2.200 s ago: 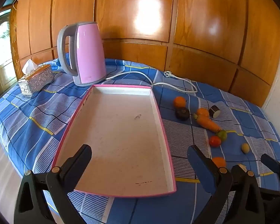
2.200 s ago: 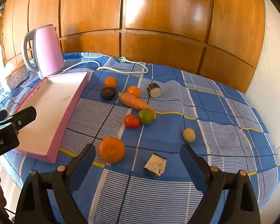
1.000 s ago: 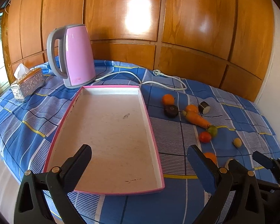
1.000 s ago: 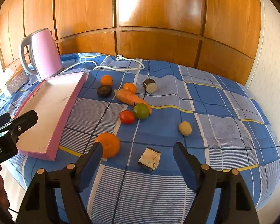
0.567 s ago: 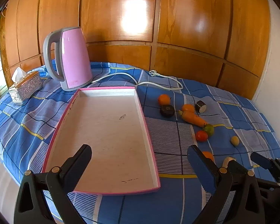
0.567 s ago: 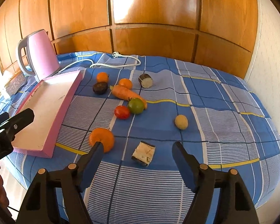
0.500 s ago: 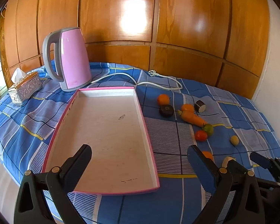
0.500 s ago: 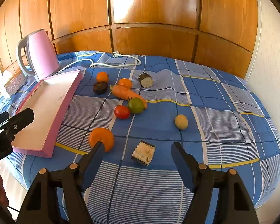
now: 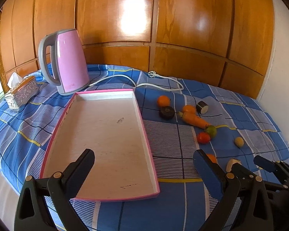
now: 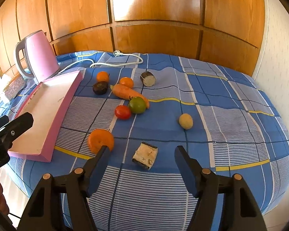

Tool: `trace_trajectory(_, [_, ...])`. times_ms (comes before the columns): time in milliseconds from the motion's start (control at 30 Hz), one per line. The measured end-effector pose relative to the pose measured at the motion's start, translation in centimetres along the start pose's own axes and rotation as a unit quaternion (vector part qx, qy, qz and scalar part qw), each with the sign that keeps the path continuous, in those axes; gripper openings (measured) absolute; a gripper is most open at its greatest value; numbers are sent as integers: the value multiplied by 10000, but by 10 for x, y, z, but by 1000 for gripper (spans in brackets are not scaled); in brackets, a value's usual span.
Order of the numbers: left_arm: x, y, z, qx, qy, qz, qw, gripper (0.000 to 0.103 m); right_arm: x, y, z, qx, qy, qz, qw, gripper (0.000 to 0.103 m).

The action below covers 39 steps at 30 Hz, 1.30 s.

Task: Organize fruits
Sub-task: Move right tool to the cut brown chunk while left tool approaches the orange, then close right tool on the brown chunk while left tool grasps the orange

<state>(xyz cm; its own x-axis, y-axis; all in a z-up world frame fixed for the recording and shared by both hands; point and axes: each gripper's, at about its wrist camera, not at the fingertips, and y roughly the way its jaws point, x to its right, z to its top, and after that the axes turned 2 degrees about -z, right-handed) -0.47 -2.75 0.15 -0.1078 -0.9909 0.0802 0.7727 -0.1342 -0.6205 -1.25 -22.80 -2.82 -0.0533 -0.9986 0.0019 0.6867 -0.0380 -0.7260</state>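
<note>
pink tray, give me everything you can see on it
The pink tray is a long, shallow rectangle with thin pink walls and a whitish, scuffed floor bearing a few dark marks. Nothing lies in it. It sits flat on the blue checked cloth, its far short end close to the pink kettle; whether they touch is unclear. The fruits lie on the cloth off its right long side, apart from it. The left gripper hovers open over its near end, not touching it.

A home, by the look of it: glossy wood-panelled walls point(image 9: 175, 27), a desk under a blue checked cloth point(image 10: 231, 100), a pink electric kettle point(image 9: 67, 61) with its white cord point(image 9: 156, 83) unplugged, and an ornate silver tissue box point(image 9: 22, 94) (all plainly domestic furnishings).
</note>
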Motion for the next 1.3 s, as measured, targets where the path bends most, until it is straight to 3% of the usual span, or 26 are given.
trace_trajectory(333, [7, 6, 0, -78, 141, -165, 9997, 100, 6, 2, -2, -41, 119, 250, 9996, 70])
trace_trajectory(533, [14, 11, 1, -182, 280, -413, 9986, 91, 13, 1, -5, -55, 168, 351, 9992, 70])
trace_trajectory(733, [26, 20, -1, -444, 506, -911, 9936, 78, 13, 11, -6, -165, 101, 309, 9993, 70])
trace_trajectory(967, [48, 34, -5, -788, 890, -1335, 9839, 73, 18, 35, -7, -398, 93, 176, 9990, 53])
trace_trajectory(1100, [62, 49, -9, -1133, 1069, -1581, 9751, 65, 26, 44, -7, -455, 268, 188, 9984, 34])
trace_trajectory(1300, [75, 72, -9, -1520, 993, -1829, 9662, 62, 32, 47, -5, -460, 379, 275, 9978, 33])
